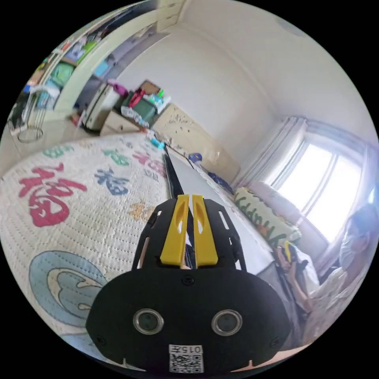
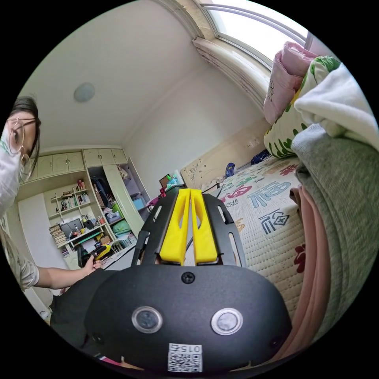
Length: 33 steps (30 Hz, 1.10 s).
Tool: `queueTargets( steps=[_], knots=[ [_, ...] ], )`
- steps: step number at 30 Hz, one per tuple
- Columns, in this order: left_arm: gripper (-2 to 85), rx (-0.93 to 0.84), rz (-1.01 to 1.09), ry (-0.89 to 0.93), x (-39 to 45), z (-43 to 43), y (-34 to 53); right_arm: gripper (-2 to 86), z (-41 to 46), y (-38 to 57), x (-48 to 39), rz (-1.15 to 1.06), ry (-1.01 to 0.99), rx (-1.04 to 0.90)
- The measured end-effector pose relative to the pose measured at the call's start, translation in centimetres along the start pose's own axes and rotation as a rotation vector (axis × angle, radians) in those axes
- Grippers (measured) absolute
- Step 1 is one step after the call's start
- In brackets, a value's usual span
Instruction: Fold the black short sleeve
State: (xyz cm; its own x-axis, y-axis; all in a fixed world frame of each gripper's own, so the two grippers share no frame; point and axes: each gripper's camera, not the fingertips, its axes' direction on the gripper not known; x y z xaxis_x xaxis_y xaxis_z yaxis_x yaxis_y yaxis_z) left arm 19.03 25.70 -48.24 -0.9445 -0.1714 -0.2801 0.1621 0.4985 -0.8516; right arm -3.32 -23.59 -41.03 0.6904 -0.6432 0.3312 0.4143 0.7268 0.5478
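A: Shirt (image 1: pixel 173 177) stretched edge-on from left gripper (image 1: pixel 188 233), hanging taut over quilt (image 1: pixel 79 221). Yellow jaws nearly together, pinching black cloth.

B: Right gripper (image 2: pixel 189 229)?

A: Jaws close together too, thin dark edge between; cannot tell if gripped. Black cloth (image 2: pixel 67 304) low beside a hand (image 2: pixel 91 263).

B: Progress?

A: Early, by the look. Held up, not laid flat; no fold visible. Folding all left to do.

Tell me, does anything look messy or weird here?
Nothing is spilled or broken. The black shirt is not lying flat on the bed: it stretches away tight and edge-on from the shut left tool. The shelves look crammed and messy.
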Motion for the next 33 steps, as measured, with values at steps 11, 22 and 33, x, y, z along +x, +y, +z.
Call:
queueTargets(
  steps=[11,22,33],
  knots=[
    [8.3,-0.018,0.203,-0.142,-8.9,-11.0,-3.0,-0.5,0.7,-4.6,2.8,0.149,0.007,-0.058],
    [8.8,-0.316,0.482,-0.012,-14.2,-24.4,-1.0,-0.5,1.7,-5.5,1.3,0.058,-0.072,-0.091],
    [8.6,-0.534,0.602,0.118,-21.4,-41.7,-1.6,-0.5,4.9,-1.2,0.5,-0.079,0.02,-0.03]
  ],
)
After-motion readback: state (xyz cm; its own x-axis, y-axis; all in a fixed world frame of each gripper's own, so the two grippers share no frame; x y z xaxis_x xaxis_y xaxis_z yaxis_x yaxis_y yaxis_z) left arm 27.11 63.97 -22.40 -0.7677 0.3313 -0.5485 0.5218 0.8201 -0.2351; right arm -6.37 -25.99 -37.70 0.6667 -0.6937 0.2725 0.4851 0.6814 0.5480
